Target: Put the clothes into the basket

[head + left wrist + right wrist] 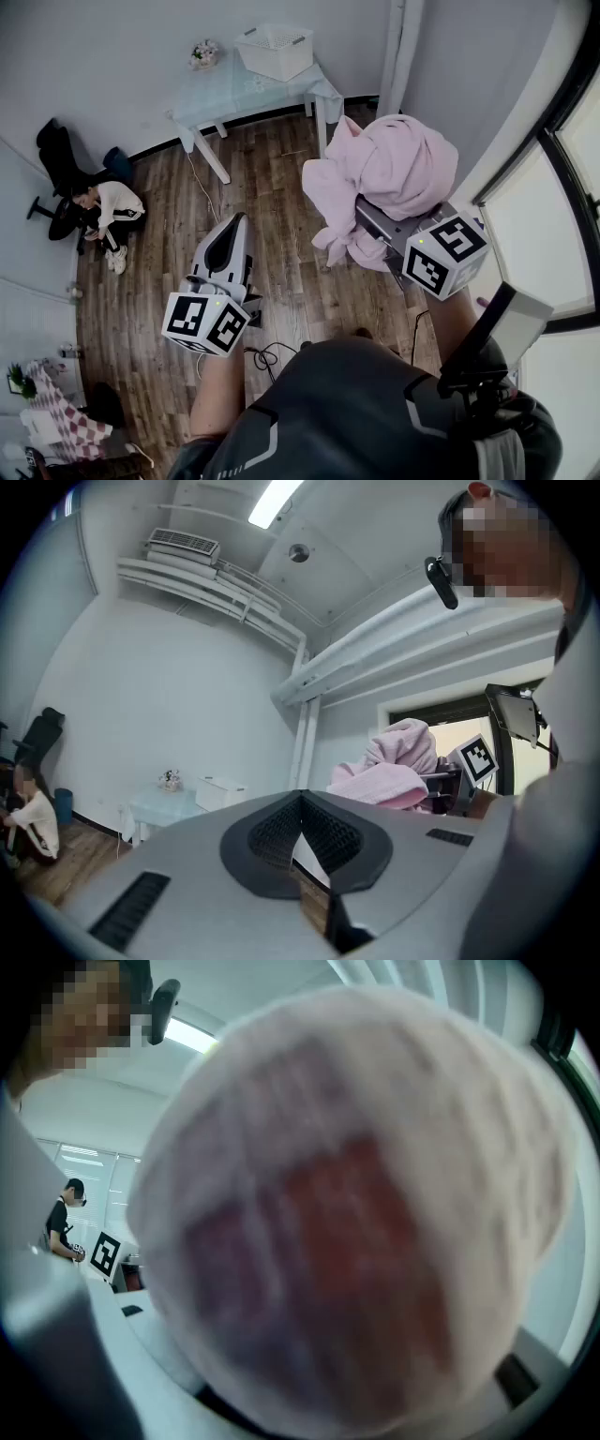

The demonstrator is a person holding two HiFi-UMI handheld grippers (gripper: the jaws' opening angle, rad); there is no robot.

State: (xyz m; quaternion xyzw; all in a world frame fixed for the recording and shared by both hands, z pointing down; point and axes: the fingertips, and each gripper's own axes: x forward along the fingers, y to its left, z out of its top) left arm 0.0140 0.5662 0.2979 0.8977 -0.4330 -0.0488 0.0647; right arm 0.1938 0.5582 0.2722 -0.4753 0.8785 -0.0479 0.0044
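Note:
A bundled pink garment [394, 173] is held up over the wooden floor at the right of the head view, and my right gripper [364, 214] is shut on it, its jaws buried in the cloth. That cloth [356, 1204] fills the right gripper view and hides the jaws. My left gripper [230, 236] hangs lower left, shut with nothing in it; its dark pads [281, 832] meet. The left gripper view shows the pink garment [398, 766] off to its right. A white basket [275, 52] stands on a pale table [225, 94] across the room.
A person [108, 211] sits on the floor at the left wall beside a black chair [56, 159]. A cable [267, 354] lies on the floor near my feet. A checked cloth [61, 417] lies at the lower left. Windows [562, 206] run along the right.

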